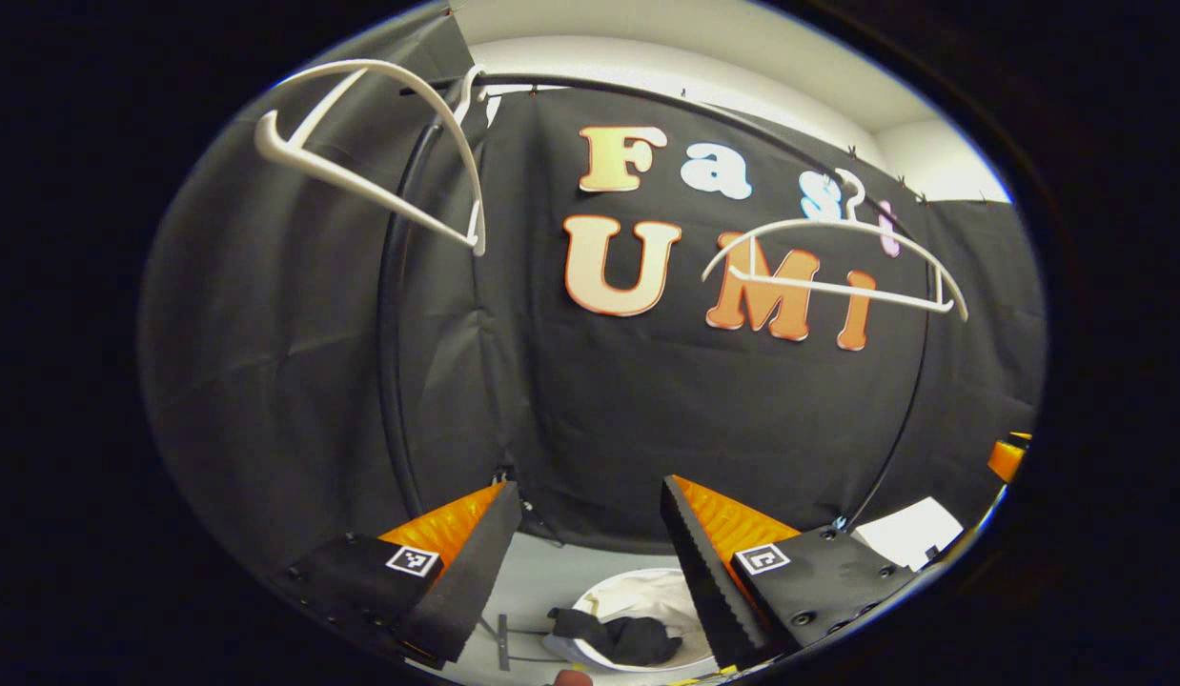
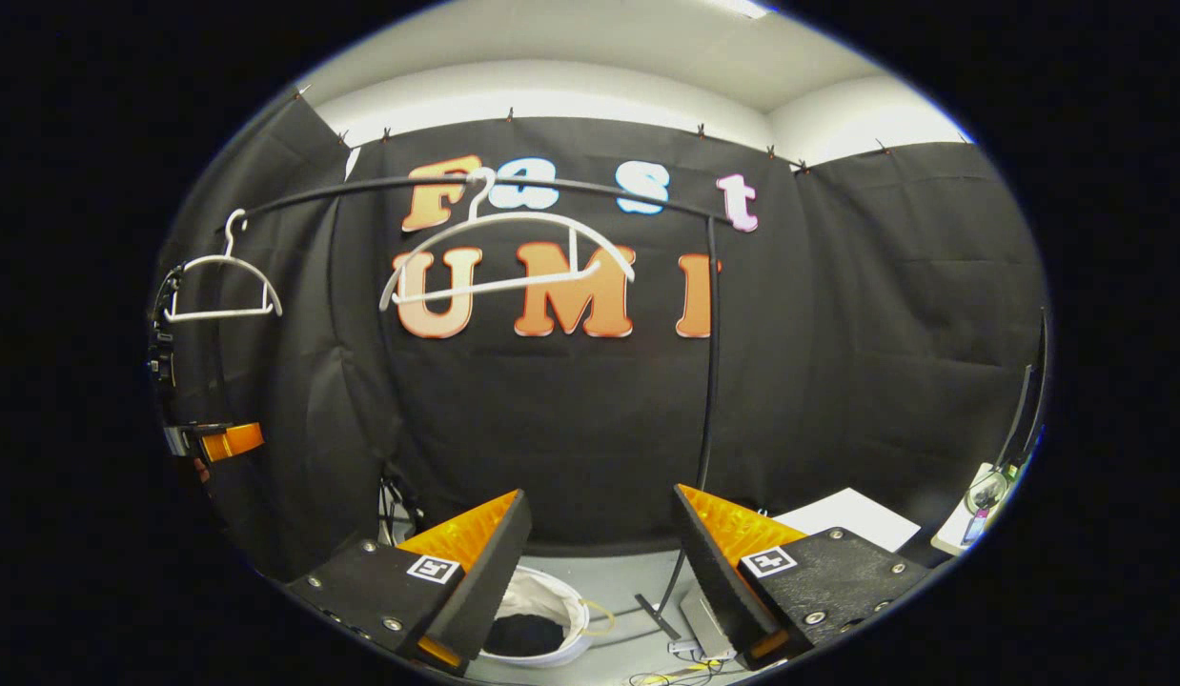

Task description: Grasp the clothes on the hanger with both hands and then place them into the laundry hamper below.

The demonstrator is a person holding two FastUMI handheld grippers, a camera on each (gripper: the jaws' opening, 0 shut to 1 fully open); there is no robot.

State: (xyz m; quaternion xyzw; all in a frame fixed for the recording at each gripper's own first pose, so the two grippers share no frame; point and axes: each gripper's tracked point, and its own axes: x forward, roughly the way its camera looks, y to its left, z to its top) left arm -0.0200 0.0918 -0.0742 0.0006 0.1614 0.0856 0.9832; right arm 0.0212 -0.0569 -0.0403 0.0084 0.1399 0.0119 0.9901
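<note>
Both hangers (image 1: 390, 152) (image 1: 838, 267) hang bare on the rail (image 2: 552, 186); the dark clothes (image 1: 619, 636) lie down in the white hamper (image 1: 638, 595) — job looks done; left tongs (image 1: 590, 553) and right tongs (image 2: 600, 562) spread wide, gripping nothing.

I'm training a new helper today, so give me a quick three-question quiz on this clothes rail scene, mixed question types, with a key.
1. True or false: both hangers on the rail carry clothes.
2. Where is the dark garment? A) on a hanger B) in the hamper C) on the floor
3. Fill in: the left tool and right tool both have their jaws ____.

Key:
1. False; the near hanger and the far hanger are bare.
2. B
3. open, holding nothing
</note>
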